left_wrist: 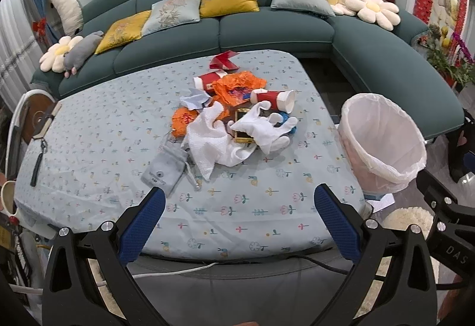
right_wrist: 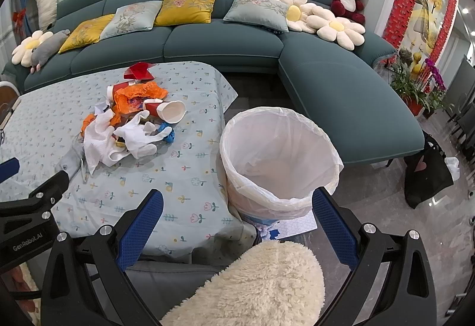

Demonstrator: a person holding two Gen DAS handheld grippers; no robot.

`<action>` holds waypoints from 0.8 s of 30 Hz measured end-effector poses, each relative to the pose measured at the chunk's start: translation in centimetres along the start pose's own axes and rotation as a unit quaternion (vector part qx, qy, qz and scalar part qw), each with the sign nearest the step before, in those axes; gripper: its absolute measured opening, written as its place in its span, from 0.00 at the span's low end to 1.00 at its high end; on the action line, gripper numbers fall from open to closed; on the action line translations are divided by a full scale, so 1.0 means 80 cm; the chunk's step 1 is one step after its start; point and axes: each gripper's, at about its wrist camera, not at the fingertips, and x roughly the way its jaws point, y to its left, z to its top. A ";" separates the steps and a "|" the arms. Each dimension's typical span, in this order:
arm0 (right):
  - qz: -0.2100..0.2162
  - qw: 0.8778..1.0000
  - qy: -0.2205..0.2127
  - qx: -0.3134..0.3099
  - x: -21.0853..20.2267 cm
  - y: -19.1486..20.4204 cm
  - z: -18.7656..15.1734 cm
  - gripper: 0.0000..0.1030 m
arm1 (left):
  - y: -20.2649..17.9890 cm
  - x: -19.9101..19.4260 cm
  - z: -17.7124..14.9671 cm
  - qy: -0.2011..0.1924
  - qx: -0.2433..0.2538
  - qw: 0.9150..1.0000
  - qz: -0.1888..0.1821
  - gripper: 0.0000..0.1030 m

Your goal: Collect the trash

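- Mostly the trash pile (left_wrist: 234,115) mid-desk looks light and limp: white gloves (left_wrist: 264,127), orange wrappers (left_wrist: 237,85), and paper cups (left_wrist: 276,99) that would crush easily, so pinch bunched folds or a cup's rim.
- Both the left gripper (left_wrist: 239,207) and right gripper (right_wrist: 237,208) hold their fingers spread, empty.
- Loose flowered cloth covers the desk (left_wrist: 237,207); the lined bin (right_wrist: 282,156) stands just beside it, before a teal sofa (right_wrist: 207,44).
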 end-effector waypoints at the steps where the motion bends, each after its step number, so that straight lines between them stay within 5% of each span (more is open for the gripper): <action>1: -0.001 1.000 -0.001 0.001 0.000 0.001 0.001 0.93 | 0.001 0.001 -0.001 0.000 0.000 1.000 -0.001 0.93; 14: -0.006 1.000 -0.010 -0.007 0.017 0.021 0.014 0.93 | 0.038 0.028 -0.002 -0.006 -0.026 0.999 -0.018 0.93; 24: 0.019 0.999 -0.005 -0.025 0.043 0.071 0.034 0.93 | 0.112 0.090 -0.008 0.034 -0.046 0.998 -0.016 0.93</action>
